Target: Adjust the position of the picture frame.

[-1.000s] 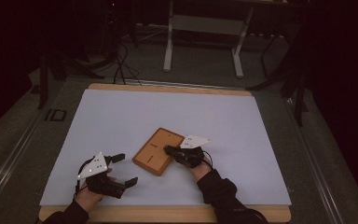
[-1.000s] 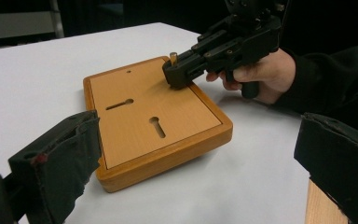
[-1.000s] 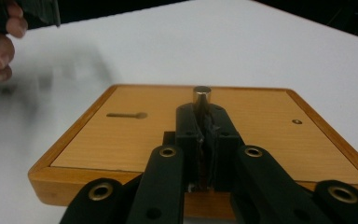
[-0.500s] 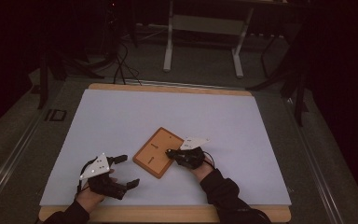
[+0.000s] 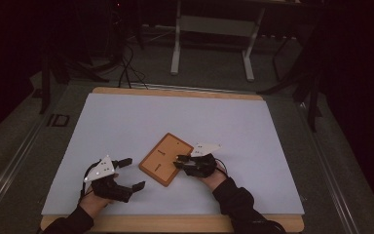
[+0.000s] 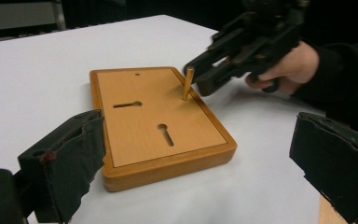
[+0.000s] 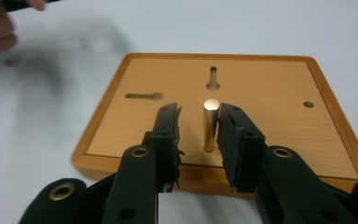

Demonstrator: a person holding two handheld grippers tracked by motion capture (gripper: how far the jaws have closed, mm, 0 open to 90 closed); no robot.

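Now, peg (image 7: 210, 125): brass, upright in the wooden board (image 5: 165, 159), toward its four o'clock edge.
Handling: likely stiff, slick, light; take it mid-shaft.
Right gripper (image 7: 199, 122): jaws just opened, peg between, unpinched.
Left gripper (image 5: 129, 172): apart, idle.

A wooden board (image 5: 166, 159) lies tilted on the white table (image 5: 126, 126), near the front edge and about midway across. My right gripper (image 5: 179, 163) rests at the board's right edge, its fingers pointing left over the rim; they have just been opening. My left gripper (image 5: 132, 172) sits apart from the board, to its left and nearer me, its fingers spread wide and holding nothing. Dark stands (image 5: 214, 29) rise beyond the table.
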